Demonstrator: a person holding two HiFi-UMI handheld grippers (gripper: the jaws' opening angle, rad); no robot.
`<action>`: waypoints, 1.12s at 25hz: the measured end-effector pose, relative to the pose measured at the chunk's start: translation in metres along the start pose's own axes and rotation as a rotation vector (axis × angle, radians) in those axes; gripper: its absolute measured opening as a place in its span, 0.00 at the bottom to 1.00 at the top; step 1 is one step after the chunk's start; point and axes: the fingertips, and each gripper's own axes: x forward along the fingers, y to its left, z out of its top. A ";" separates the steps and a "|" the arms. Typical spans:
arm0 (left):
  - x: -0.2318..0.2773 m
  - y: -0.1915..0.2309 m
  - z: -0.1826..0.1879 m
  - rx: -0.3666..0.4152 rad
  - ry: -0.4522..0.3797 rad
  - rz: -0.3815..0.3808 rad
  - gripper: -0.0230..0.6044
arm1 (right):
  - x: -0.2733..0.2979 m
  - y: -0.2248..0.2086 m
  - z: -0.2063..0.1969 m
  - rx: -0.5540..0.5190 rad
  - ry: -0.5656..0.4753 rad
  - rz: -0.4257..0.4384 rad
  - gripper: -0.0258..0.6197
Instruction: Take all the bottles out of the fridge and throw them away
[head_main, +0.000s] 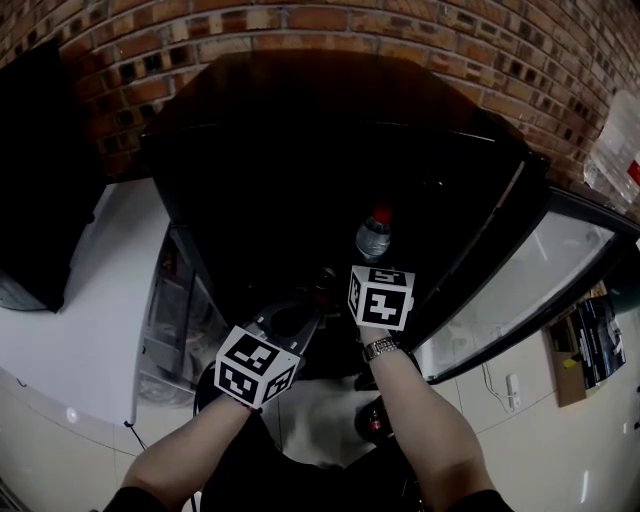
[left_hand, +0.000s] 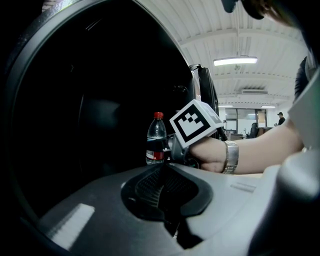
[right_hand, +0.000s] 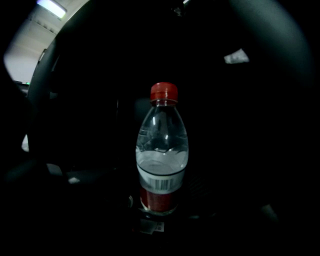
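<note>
Inside the dark fridge (head_main: 300, 170), just on the far side of my right claw (left_hand: 170, 149), the bottle (right_hand: 161, 155) is standing upright with its red cap on top, so its long axis is going straight up. My right claw is pointing at the lower part of it. Its jaws are standing wide apart, the bottle is just ahead of them, and I am not seeing any pad pressing on it. My left claw (left_hand: 162, 187) is resting to the left and nearer to me, jaws together and holding nothing. So the right hand is clearly the nearer one to the bottle. I am judging that the next move is asking for a short push forward, until the label is sitting between the pads, and then a closing from both sides.
</note>
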 end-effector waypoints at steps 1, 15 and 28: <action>0.000 -0.001 0.001 0.001 0.000 0.000 0.04 | -0.002 0.000 0.000 0.000 -0.002 0.002 0.49; -0.026 -0.028 0.013 0.034 -0.023 0.021 0.04 | -0.056 0.029 -0.005 -0.014 -0.036 0.080 0.48; -0.071 -0.101 -0.016 0.008 -0.017 0.037 0.04 | -0.154 0.048 -0.036 -0.062 -0.059 0.134 0.48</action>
